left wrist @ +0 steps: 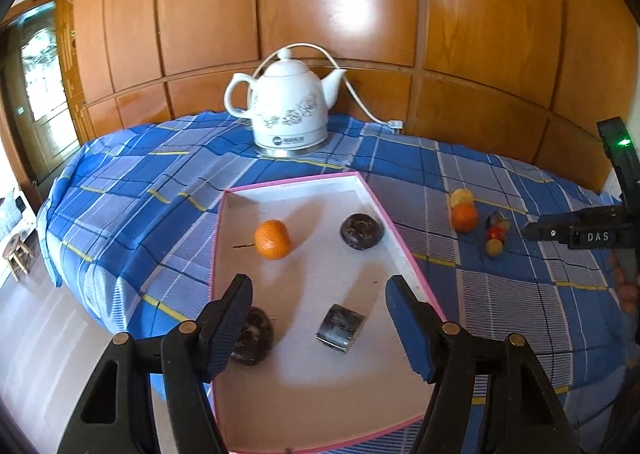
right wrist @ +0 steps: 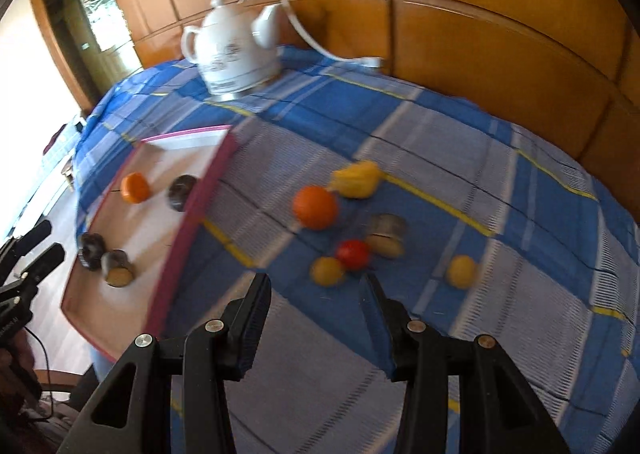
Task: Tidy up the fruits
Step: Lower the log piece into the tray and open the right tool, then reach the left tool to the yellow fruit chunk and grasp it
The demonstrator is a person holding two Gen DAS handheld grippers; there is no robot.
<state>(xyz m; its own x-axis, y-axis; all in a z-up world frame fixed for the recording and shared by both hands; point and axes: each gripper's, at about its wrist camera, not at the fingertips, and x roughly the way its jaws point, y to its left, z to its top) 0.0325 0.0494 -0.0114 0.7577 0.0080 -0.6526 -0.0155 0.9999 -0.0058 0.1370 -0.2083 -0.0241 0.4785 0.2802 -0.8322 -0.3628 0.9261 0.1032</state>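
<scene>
Your left tongs (left wrist: 320, 294) hang spread over the pink-rimmed tray (left wrist: 400, 238); your right tongs (right wrist: 316, 294), also spread, face loose fruit (right wrist: 315, 207).

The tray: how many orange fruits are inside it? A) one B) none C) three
A: one orange sits in the tray with dark items; the other orange lies outside on the cloth.
</scene>
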